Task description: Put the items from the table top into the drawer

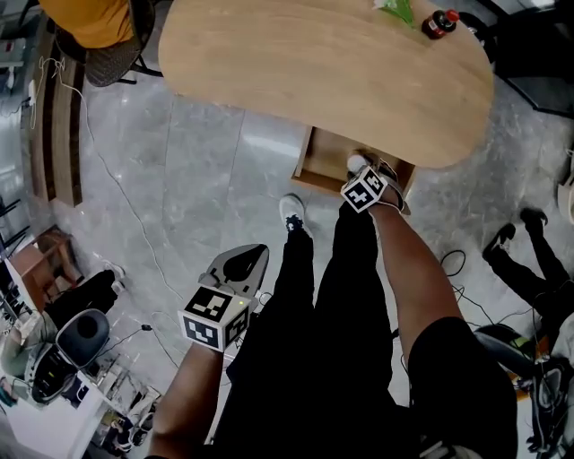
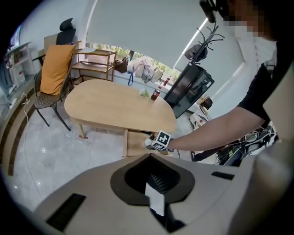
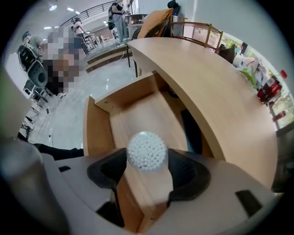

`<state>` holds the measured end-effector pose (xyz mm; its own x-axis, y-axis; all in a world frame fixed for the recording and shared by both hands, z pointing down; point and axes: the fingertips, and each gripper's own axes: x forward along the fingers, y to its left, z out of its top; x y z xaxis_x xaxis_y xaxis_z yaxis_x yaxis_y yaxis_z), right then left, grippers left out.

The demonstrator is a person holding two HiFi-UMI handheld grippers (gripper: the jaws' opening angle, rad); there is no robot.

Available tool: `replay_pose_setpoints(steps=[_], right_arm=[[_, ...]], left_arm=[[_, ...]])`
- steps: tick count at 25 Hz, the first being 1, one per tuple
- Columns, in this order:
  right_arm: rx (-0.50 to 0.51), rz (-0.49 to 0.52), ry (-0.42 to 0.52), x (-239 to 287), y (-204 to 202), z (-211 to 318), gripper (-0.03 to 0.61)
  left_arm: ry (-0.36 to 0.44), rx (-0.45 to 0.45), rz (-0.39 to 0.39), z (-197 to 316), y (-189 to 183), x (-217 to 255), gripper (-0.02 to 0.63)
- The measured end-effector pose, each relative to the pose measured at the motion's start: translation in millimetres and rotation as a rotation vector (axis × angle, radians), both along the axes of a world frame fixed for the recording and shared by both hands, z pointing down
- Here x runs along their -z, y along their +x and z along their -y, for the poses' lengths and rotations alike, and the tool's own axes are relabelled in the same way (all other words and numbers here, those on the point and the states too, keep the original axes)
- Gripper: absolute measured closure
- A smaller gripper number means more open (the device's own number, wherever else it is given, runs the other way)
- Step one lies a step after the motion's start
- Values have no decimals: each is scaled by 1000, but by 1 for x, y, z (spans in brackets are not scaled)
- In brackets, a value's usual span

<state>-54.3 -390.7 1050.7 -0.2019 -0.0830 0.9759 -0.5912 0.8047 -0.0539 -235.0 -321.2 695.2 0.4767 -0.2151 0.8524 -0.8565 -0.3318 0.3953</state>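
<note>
The wooden drawer [image 1: 321, 161] stands pulled open under the oval table [image 1: 296, 63]. My right gripper [image 1: 361, 168] hangs over the drawer's front, shut on a round clear tub of cotton swabs [image 3: 146, 151]; the tub [image 1: 357, 163] shows as a white dot in the head view. The drawer's floor [image 3: 147, 114] lies bare below it. A dark bottle with a red cap [image 1: 439, 22] and a green packet [image 1: 395, 9] sit at the table's far right end. My left gripper [image 1: 242, 263] is held low over the floor, well short of the table, shut and holding nothing.
A chair with an orange cover [image 1: 94, 27] stands at the table's far left. The person's legs and shoes [image 1: 292, 215] stand in front of the drawer. Cables, bags and equipment [image 1: 72, 332] clutter the floor on both sides. A dark cabinet [image 2: 188, 87] stands beyond the table.
</note>
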Motion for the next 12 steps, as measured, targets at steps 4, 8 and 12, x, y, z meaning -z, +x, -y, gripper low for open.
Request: replay_pose_setpoints(steps=[4, 8, 12], right_arm=[[-37, 4, -31, 9, -2, 0, 311], [-73, -8, -77, 36, 3, -10, 310], [-112, 18, -70, 98, -2, -21, 310]], left_arm=[[21, 2, -5, 3, -3, 8, 609], [74, -5, -37, 13, 1, 29, 609], [140, -46, -81, 20, 3, 68, 609]])
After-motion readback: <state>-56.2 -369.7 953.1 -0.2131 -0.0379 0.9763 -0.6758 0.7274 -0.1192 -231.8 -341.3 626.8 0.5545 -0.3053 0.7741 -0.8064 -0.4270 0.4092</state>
